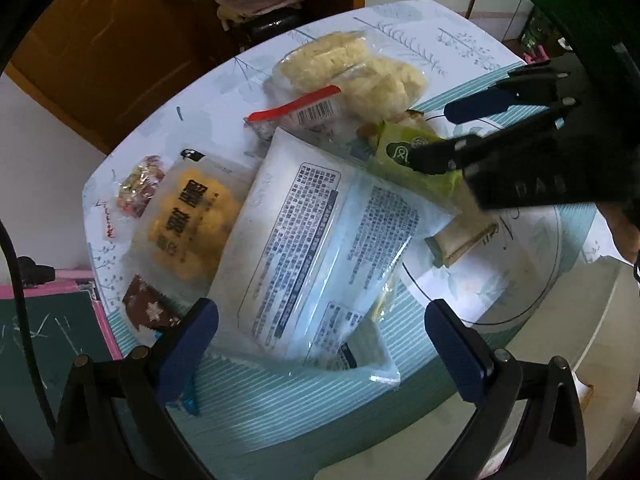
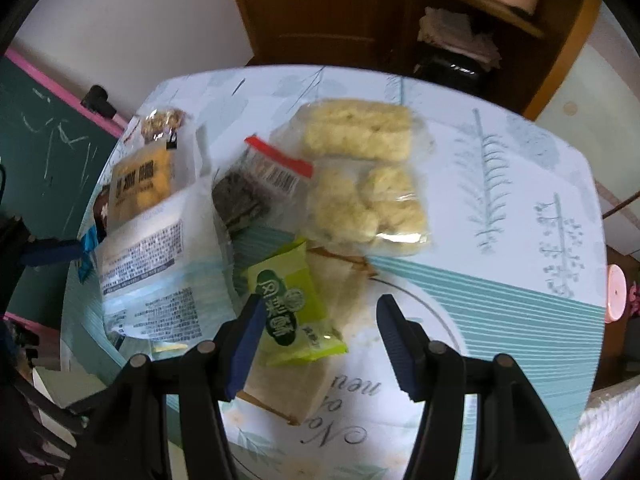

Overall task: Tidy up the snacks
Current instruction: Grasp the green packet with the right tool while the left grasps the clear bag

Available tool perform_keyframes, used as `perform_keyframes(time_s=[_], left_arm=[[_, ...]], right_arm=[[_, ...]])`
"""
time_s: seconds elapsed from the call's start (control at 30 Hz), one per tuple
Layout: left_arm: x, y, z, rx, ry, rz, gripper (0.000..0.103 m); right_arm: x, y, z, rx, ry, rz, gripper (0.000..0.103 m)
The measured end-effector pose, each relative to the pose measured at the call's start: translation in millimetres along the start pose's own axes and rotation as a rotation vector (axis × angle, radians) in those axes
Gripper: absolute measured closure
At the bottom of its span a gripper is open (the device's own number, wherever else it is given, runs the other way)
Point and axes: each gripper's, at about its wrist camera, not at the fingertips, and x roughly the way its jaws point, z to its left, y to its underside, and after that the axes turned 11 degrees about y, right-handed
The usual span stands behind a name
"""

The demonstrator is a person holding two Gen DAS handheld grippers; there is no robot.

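Note:
A pile of snack packets lies on a table with a leaf-print cloth (image 1: 224, 120). A large white packet with printed text (image 1: 320, 248) lies between the open fingers of my left gripper (image 1: 320, 344). A green packet (image 2: 292, 308) lies on a pale wrapped bar (image 2: 296, 388). My right gripper (image 2: 320, 344) is open over them, its left finger against the green packet; it also shows in the left wrist view (image 1: 436, 136). Clear bags of pale puffed snacks (image 2: 360, 176) lie behind.
An orange-yellow snack bag (image 1: 192, 224), a dark seaweed-like packet with a red strip (image 2: 248, 192), a small candy bag (image 1: 136, 188) and a brown star packet (image 1: 148, 308) lie at the left. A chalkboard (image 2: 44, 152) and a wooden cabinet (image 2: 360, 12) stand beyond the table.

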Motion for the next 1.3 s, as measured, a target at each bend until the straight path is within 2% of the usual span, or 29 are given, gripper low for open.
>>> perform_keyframes(time_s=[0.37,0.4,0.43,0.57,0.63,0.77,0.87,1.0,1.03,1.13,1.3], left_arm=[[29.6,-16.4,17.4,-0.053,-0.012,0.061,0.000],[32.8,-17.6,19.2,-0.062,-0.013,0.066,0.000],[36.1,-18.7,20.6,-0.070,-0.017,0.072,0.000],[45.5,-21.8,25.0,-0.098,0.007,0.083,0.000],[45.8,-22.8,26.2,-0.111,0.009,0.080,0.000],[45.5,-22.3,25.1,-0.124,-0.008,0.070,0.001],[38.6,-20.1,23.1,-0.140,-0.027,0.053,0.011],[22.1,-12.6,19.3,-0.142,-0.041,0.024,0.041],[18.8,-11.6,18.6,-0.146,-0.049,0.022,0.046],[11.3,-9.4,12.6,-0.159,-0.070,0.022,0.053],[-2.4,-1.1,3.5,-0.182,-0.111,-0.013,0.057]], right_arm=[[11.7,1.2,8.2,-0.035,-0.043,0.005,0.046],[11.0,1.9,8.8,-0.040,-0.046,0.002,0.048],[10.4,2.4,9.1,-0.044,-0.055,-0.001,0.054],[9.6,3.2,11.8,-0.059,-0.077,-0.002,0.061],[9.9,3.1,12.4,-0.057,-0.101,0.003,0.078],[9.6,5.0,14.2,-0.054,-0.111,0.000,0.082],[7.5,7.3,12.7,-0.044,-0.115,-0.008,0.086],[-1.0,7.2,5.8,-0.010,-0.111,-0.035,0.086],[-3.7,7.2,3.8,-0.004,-0.114,-0.040,0.086],[-13.7,10.3,-0.3,0.005,-0.113,-0.059,0.086],[-34.5,22.2,-7.1,0.022,-0.125,-0.091,0.086]])
